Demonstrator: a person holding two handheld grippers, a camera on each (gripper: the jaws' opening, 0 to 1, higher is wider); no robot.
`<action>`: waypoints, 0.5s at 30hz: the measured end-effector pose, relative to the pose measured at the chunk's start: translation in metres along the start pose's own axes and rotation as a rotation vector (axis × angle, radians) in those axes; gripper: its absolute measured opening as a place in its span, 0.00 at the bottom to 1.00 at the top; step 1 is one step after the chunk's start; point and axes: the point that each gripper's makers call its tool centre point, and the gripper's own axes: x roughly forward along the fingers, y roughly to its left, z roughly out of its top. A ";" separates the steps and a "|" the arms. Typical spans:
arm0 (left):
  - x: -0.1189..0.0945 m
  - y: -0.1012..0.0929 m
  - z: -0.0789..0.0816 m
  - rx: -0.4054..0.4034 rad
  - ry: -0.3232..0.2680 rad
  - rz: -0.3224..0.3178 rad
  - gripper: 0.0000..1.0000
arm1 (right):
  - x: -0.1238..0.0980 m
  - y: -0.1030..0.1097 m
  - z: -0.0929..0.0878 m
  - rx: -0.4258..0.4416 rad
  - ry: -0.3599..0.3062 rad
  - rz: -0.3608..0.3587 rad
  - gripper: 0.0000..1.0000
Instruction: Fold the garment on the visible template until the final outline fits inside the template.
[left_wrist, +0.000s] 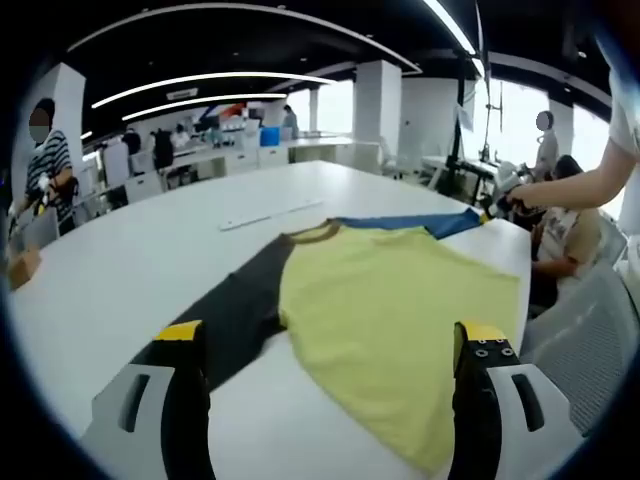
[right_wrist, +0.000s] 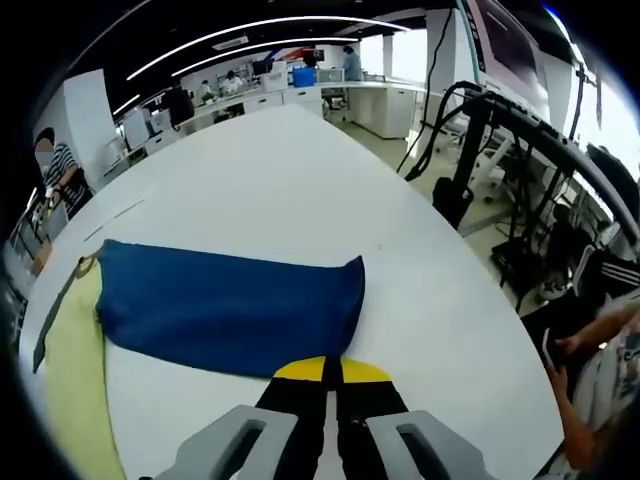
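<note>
Left gripper view: the left tongs (left_wrist: 334, 345) stand wide apart, yellow-tipped, with nothing between them. Ahead of them the garment (left_wrist: 385, 300) lies flat on the white desk (left_wrist: 150, 250) — a shirt with a pale yellow body, a dark grey sleeve (left_wrist: 235, 310) reaching back toward the left jaw, and a blue sleeve (left_wrist: 425, 223) stretched away at the far side. The yellow hem lies between the two jaws and close to the right one. Beyond the shirt a thin white strip (left_wrist: 270, 214) lies on the desk. At the far end of the blue sleeve the right tongs (left_wrist: 497, 207) come in from the right, held by a person's arm (left_wrist: 580, 185); whether they grip the sleeve cannot be told from here. A seated person (left_wrist: 560, 245) is beside the desk on that side.

Right gripper view: the right tongs (right_wrist: 331, 371) are closed, yellow tips pressed together at the near corner of the blue sleeve (right_wrist: 230, 305) — whether cloth is pinched between them cannot be told. The sleeve runs ahead and to the left, flat on the desk (right_wrist: 300, 180), joining the yellow body (right_wrist: 72, 370) at far left. To the right, off the desk edge, stands a black stand with cables (right_wrist: 490, 150).
</note>
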 end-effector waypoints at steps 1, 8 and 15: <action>-0.001 0.000 0.000 0.002 0.000 -0.001 0.99 | -0.001 0.001 0.001 -0.011 -0.003 0.001 0.00; -0.004 -0.009 0.005 0.016 -0.021 -0.039 0.99 | -0.009 0.011 0.014 -0.027 -0.018 0.024 0.00; -0.007 -0.011 -0.001 0.031 0.008 -0.032 0.99 | -0.014 0.039 0.037 -0.023 -0.063 0.104 0.00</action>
